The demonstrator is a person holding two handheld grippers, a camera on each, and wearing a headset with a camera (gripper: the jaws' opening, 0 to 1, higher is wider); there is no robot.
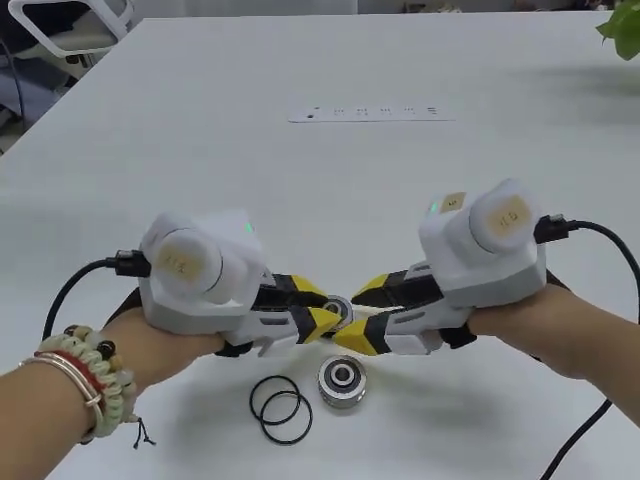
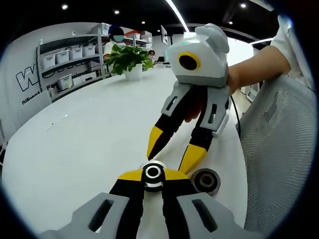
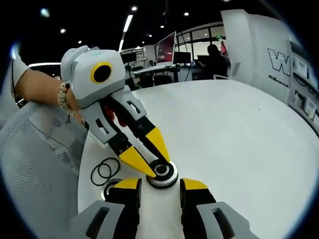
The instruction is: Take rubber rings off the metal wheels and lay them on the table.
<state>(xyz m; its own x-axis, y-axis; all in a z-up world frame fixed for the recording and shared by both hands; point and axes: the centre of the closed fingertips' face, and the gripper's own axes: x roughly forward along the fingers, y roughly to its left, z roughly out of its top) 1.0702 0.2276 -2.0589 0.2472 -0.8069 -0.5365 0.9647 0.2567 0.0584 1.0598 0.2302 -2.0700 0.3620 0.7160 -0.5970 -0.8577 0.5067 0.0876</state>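
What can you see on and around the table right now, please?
Metal wheels: two, silver; one gripped where the two grippers meet, one lying on the table just below them.
Rubber rings: two, black; overlapping on the table, left of the loose wheel.
Table: one, white.
Flat strip: one, white; far side of the table.
Plant: one, green; far right corner.
Chair: one, white frame; beyond the far left edge.
Shelves with bins: one unit, pale; background of the left gripper view.
Left gripper: one, white with yellow tips; shut on the held wheel.
Right gripper: one, same colours; open, tips at that wheel.
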